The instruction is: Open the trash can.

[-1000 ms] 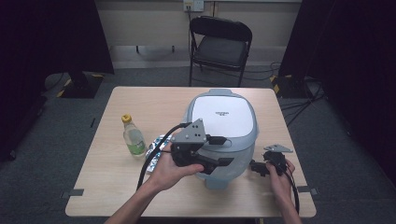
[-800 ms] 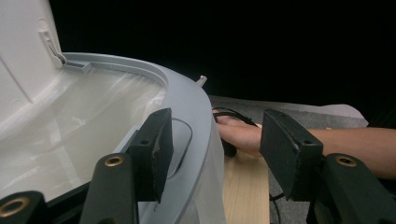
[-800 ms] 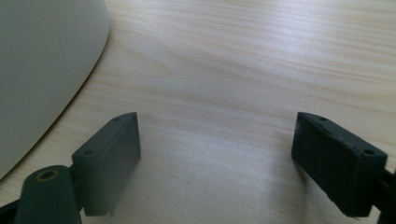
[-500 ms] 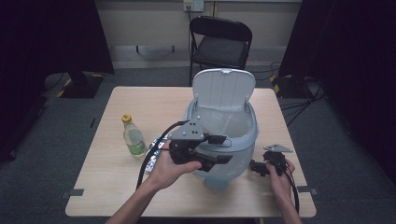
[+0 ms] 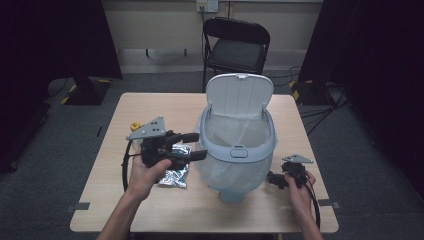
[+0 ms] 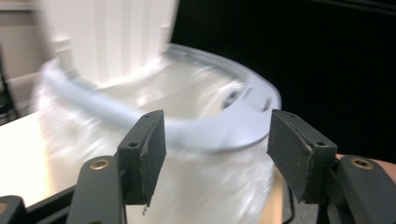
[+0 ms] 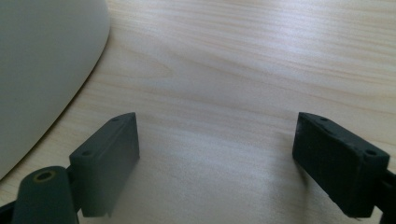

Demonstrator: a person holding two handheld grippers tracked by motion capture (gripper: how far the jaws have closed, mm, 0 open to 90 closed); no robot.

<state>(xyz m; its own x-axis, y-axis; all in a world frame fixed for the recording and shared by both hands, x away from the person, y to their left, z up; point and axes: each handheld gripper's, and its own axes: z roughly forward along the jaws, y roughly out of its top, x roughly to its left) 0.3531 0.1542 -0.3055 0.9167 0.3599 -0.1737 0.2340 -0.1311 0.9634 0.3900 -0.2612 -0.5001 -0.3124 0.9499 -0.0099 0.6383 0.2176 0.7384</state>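
A pale blue-grey bin [image 5: 250,150] with a clear liner stands mid-table, its white lid [image 5: 239,96] tipped up at the back. My left gripper [image 5: 196,146] hovers just left of the bin's front rim, pointing at it. Its jaws have just been opening and nothing is between them. In the left gripper view the open left gripper [image 6: 217,135] faces the blurred bin rim [image 6: 210,128]. My right gripper [image 5: 272,178] rests low on the table right of the bin. In the right gripper view the open right gripper [image 7: 217,149] frames bare wood, with the bin's base [image 7: 42,70] at the left.
A crumpled silver foil packet [image 5: 175,173] lies on the table [image 5: 165,107] below the left gripper. A bottle's yellow cap [image 5: 134,126] peeks out behind that gripper. A black folding chair [image 5: 237,47] stands beyond the table's far edge.
The bin's lid has swung from closed to upright. My left gripper has drawn back leftward from the bin's front, uncovering the foil packet. The right hand has stayed put.
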